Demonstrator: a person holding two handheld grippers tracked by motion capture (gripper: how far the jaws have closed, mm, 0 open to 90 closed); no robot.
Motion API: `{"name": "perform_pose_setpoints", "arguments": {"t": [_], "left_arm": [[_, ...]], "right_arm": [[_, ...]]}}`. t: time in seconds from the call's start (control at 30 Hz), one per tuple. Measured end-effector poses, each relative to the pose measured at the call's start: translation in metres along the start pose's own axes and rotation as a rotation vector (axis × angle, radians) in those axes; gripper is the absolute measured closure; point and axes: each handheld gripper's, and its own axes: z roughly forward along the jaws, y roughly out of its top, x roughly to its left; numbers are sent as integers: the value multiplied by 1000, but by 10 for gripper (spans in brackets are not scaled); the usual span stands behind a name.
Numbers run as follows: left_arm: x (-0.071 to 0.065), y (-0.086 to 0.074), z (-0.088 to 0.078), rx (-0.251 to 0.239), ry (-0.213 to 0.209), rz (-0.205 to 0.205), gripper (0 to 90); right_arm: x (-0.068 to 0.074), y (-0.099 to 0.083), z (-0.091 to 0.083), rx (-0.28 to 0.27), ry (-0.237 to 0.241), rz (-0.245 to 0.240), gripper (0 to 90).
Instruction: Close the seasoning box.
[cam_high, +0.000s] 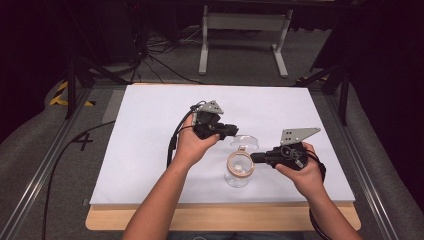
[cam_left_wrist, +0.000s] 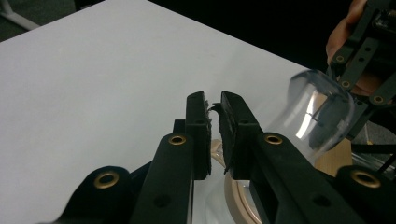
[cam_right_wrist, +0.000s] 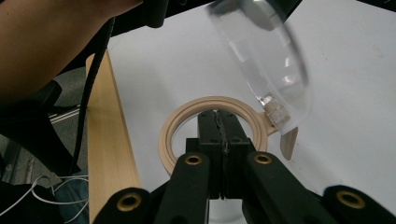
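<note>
Clear jar (cam_high: 239, 172) upright on counter (cam_high: 150, 150), mouth up, lid (cam_high: 245, 142) swung back; right gripper (cam_high: 256, 157) fingers pinching rim (cam_right_wrist: 187, 116), left gripper (cam_left_wrist: 212, 109) fingers pinching lid edge.

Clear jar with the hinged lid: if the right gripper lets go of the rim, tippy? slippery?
The jar stands upright with its beige rim pinched in the right gripper. The clear lid, swung open to one side and apparently pinched at its edge by the left gripper, probably shifts weight off-centre, so some tipping risk. Its walls look smooth and glossy, likely slippery; it appears empty, so probably light.
</note>
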Motion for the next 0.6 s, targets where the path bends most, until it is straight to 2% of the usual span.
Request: {"name": "perform_pose_setpoints", "arguments": {"t": [0.1,0.2,0.4,0.5,0.6], "left_arm": [[-3,0,-1,7,9,21,810],[-6,0,-3,17,15,25,801],[-13,-5,-18,56,40,46,774],[-17,-13,-31,83,34,31,761],[-19,-19,-38,89,30,11,754]], "right_arm": [[1,0,-1,2,4,2,897],[2,1,-1,10,7,-1,897],[5,3,-2,27,18,-15,897],[7,3,-2,48,24,-17,898],[8,4,-1,62,27,-17,898]]}}
